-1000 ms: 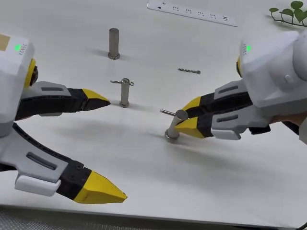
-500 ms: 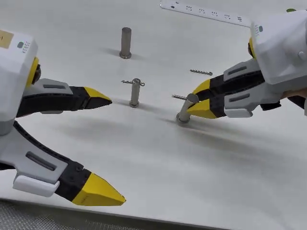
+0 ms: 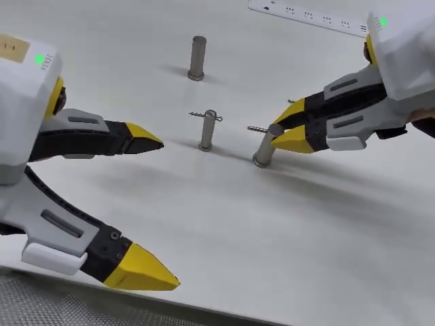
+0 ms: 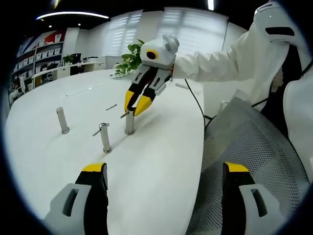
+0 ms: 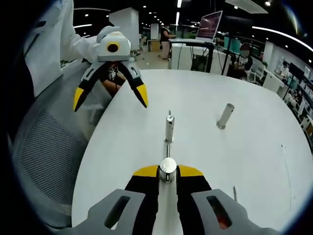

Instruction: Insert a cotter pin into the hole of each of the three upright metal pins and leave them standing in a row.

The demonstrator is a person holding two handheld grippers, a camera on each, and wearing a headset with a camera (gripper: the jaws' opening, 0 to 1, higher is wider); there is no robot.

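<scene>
Three metal pins stand on the white table [image 3: 224, 231]. The far pin [image 3: 198, 58] is bare. Through the top of the middle pin [image 3: 207, 132] runs a cotter pin [image 3: 202, 115]. My right gripper [image 3: 288, 129] is shut on the top of the near pin [image 3: 266, 147], which leans a little; a cotter pin [image 3: 257, 128] sticks out of its hole. In the right gripper view the pin's round top [image 5: 167, 166] sits between the jaws. My left gripper [image 3: 153, 209] hangs wide open left of the pins, holding nothing.
A loose cotter pin [image 4: 111, 106] lies beyond the row. A white power strip [image 3: 306, 15] lies at the far edge. The table's front edge and a grey mesh chair [image 3: 41, 302] are at the lower left. A person's white sleeve [image 4: 215, 63] is behind the right gripper.
My right gripper has shifted the near pin away from me, closer to level with the middle pin, and the pin leans less. The left gripper stays open in place.
</scene>
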